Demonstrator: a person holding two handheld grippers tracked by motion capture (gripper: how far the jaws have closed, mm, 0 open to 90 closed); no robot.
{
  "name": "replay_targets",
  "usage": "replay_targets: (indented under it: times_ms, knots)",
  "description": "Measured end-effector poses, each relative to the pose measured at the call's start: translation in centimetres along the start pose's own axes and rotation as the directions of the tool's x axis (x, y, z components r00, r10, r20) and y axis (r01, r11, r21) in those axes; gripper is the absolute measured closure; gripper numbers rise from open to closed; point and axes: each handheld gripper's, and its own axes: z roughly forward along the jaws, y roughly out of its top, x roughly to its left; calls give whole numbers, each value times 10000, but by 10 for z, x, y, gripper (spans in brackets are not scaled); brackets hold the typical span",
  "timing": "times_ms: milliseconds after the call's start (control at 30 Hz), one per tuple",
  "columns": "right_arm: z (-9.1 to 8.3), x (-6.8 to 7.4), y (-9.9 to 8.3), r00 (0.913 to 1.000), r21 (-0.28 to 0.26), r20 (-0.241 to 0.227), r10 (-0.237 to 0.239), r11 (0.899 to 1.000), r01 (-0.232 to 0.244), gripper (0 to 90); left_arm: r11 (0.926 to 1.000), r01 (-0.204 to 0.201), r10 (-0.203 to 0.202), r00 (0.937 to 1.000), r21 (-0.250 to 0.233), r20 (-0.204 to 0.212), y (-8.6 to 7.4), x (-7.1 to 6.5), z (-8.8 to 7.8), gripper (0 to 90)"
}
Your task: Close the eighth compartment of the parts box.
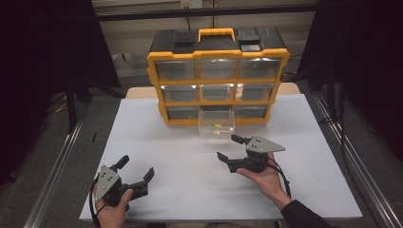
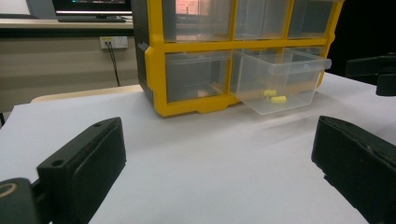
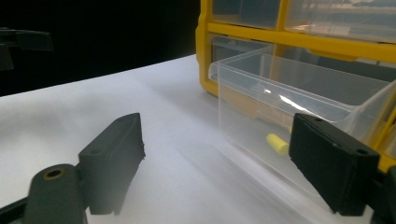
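Landmark: yellow-framed, black-topped plastic organiser cabinet (image 1: 217, 76) w/ three rows of clear drawers, standing at the far edge of the white table top (image 1: 157, 142). Its bottom-middle clear plastic drawer (image 1: 216, 123) is pulled part-way out toward the person, front edge hanging over the table in front of the cabinet; in the left gripper view the same drawer (image 2: 279, 79) juts out from the lower row, and in the right gripper view (image 3: 299, 100) it sits close, just ahead of the jaws. Inside it, small yellow plastic pieces (image 1: 217, 127) lie on the drawer floor, approx. mid-drawer; two seen in the left gripper view (image 2: 275, 96), one clear in the right gripper view (image 3: 277, 143). Right gripper (image 1: 234, 147), held in the right hand (image 1: 264, 179), is just in front of the pulled-out drawer, slightly to its right, not touching it; jaws spread apart, nothing between them. Left gripper (image 1: 136, 168), in the left hand (image 1: 114, 209), is well in front of the cabinet, off toward its left side near the table's near edge; jaws spread wide, nothing between them, pointing toward the cabinet.
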Motion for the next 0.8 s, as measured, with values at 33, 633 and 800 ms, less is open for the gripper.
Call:
replay_targets:
  times_ms: [33,633,800]
  knots:
    - [1,0,1,10000,19,-37,-61,10000,61,193,10000,-4,4,10000,3,-7,0,0,0,31]
    - [33,3,18,9965,-5,-806,-218,9998,218,366,10000,-79,79,10000,20,8,0,1,-1,31]
    - [38,5,14,9953,92,-932,-258,9996,268,429,10000,-17,17,10000,7,26,0,0,0,31]
